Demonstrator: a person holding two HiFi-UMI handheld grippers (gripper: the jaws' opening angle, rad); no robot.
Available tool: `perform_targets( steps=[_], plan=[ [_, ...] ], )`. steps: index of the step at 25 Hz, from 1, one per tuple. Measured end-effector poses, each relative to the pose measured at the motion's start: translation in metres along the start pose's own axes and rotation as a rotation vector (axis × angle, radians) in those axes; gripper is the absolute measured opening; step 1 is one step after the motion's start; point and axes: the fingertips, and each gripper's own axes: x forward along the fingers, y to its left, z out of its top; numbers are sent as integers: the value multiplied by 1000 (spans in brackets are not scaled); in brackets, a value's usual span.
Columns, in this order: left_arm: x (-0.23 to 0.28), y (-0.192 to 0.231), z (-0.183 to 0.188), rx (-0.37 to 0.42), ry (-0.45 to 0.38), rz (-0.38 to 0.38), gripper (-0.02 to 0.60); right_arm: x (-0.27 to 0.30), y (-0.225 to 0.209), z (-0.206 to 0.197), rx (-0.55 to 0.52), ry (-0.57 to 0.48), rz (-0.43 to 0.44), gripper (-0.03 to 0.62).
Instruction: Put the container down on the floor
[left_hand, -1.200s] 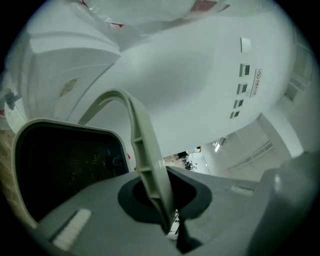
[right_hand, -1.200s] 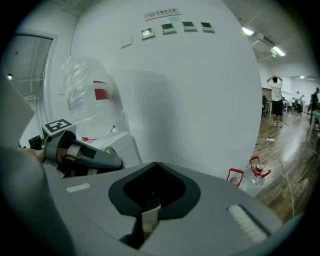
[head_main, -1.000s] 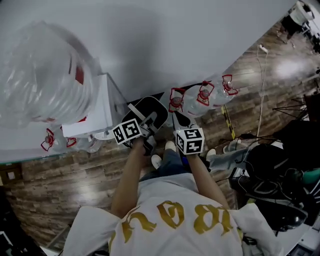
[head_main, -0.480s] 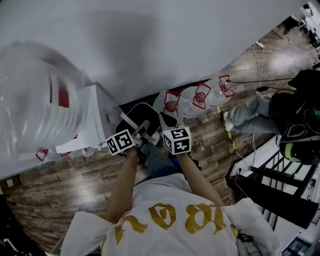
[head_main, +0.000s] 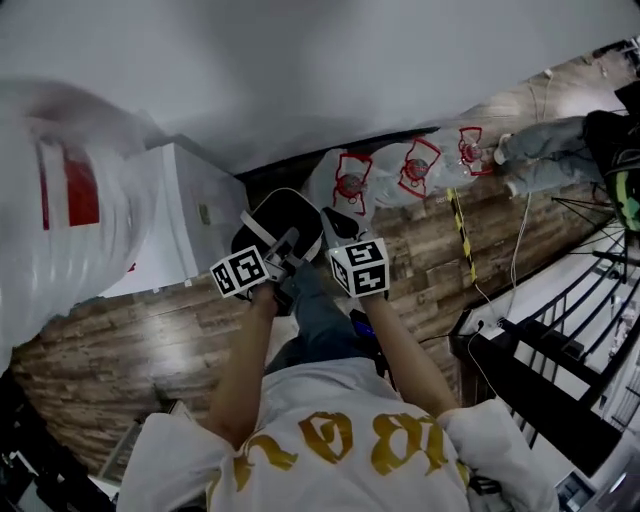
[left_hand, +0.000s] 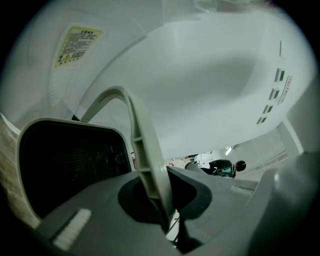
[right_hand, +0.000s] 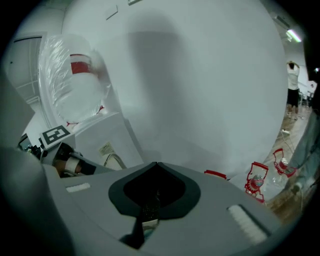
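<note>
**Black container held aloft; set-down outstanding**

Head view: The black container (head_main: 285, 215) hangs at gripper height in front of the person. It is well above the wood-pattern floor (head_main: 120, 340) and just beside a white cabinet (head_main: 175, 215). The left gripper (head_main: 290, 255) carries it by a pale grey handle (head_main: 272, 240). The right gripper (head_main: 335, 230) sits just beside the container's right edge; contact cannot be confirmed here. Judgement: the lowering has not finished, so the descent to the floor and the release both remain. The dark opening faces up toward the camera. The long axis appears to run away from the person toward the wall, slanted a little to the right.

Left gripper view: The fingers (left_hand: 90, 215) are clamped on the handle, which arcs up and over to the left. The container's dark rounded-rectangle mouth lies to the left of the grip and shows a mesh-like interior.

Right gripper view: The fingers (right_hand: 225, 200) are drawn together. A thin dark speckled sliver sits at their seam and cannot be identified. The container body is not visible here, only the handle arc at the left.
</note>
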Motion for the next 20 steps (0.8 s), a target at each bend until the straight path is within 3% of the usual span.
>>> perform_targets(
  steps=[12,16,20],
  plan=[
    [42,107,1,-12,26,147,6,58,-10,-77,-62,178,104,31],
    [52,138,-2,-1,47,208,3,78,-8,-99,-155,232,155,31],
    [62,168,-6,8,79,250,3,98,-6,-121,-174,266,193,31]
  ],
)
